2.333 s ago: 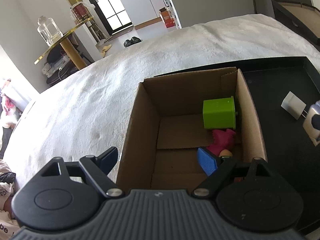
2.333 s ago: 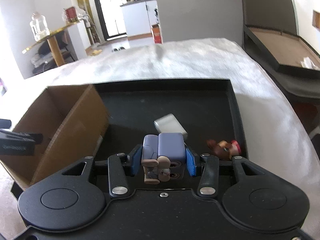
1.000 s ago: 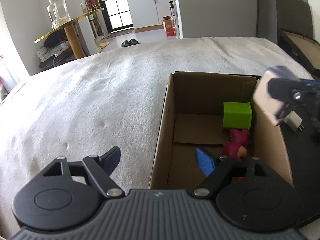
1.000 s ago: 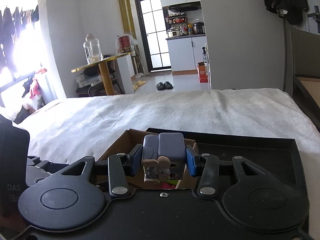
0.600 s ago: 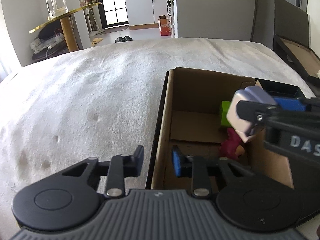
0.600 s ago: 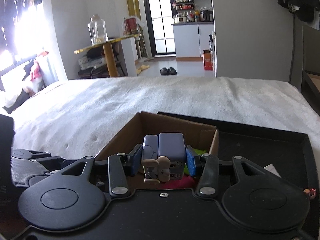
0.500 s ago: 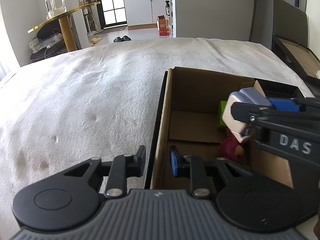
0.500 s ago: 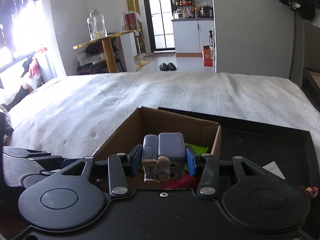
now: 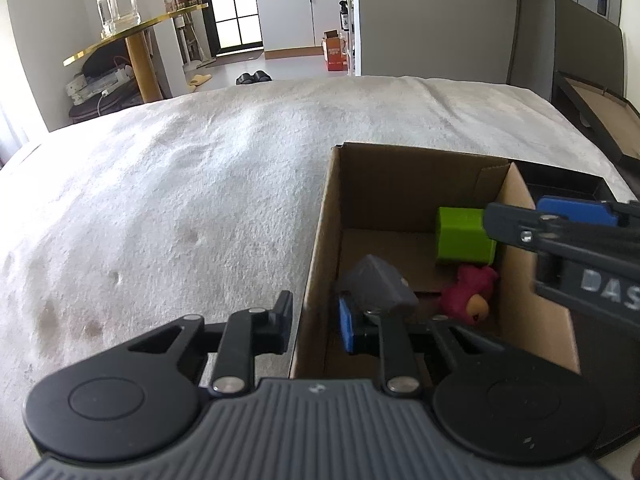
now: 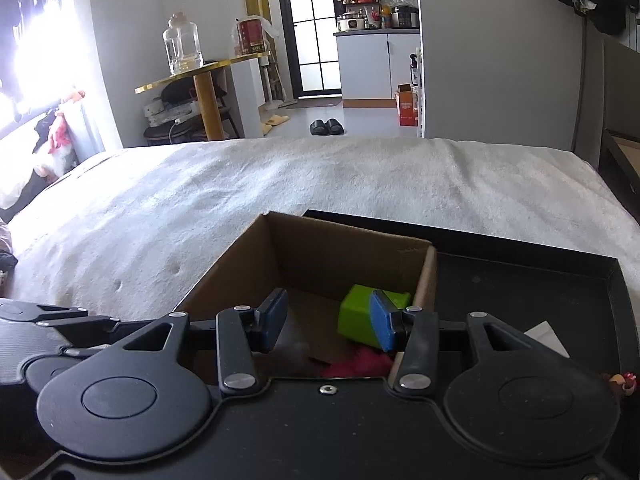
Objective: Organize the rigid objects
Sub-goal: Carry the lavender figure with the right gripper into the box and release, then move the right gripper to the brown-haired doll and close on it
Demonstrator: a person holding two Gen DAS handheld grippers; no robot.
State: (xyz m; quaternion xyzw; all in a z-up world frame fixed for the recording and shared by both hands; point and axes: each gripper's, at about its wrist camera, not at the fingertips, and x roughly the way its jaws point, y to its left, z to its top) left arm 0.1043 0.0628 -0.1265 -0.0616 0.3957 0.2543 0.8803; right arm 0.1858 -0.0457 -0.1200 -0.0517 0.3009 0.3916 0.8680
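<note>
An open cardboard box (image 9: pixel 320 240) stands on the white bed, also in the right wrist view (image 10: pixel 224 272). Inside lie a green block (image 9: pixel 464 236), a pink plush toy (image 9: pixel 468 292) and a lavender cube toy (image 9: pixel 376 284), blurred. My left gripper (image 9: pixel 316 320) is shut on the box's left wall, one finger outside, one inside. My right gripper (image 10: pixel 326 320) is open and empty above the box; it also shows in the left wrist view (image 9: pixel 552 220). The green block (image 10: pixel 356 316) shows between its fingers.
A black tray (image 10: pixel 520 280) lies right of the box with a white charger (image 10: pixel 546 334) and a small brown figurine (image 10: pixel 622 382) in it. A gold side table (image 10: pixel 200 76) with a glass jar stands beyond the bed. A dark open case (image 9: pixel 596 108) lies at the far right.
My right gripper has opened and let go of the lavender cube toy, which now lies in the box. My left gripper has closed onto the box's left wall.
</note>
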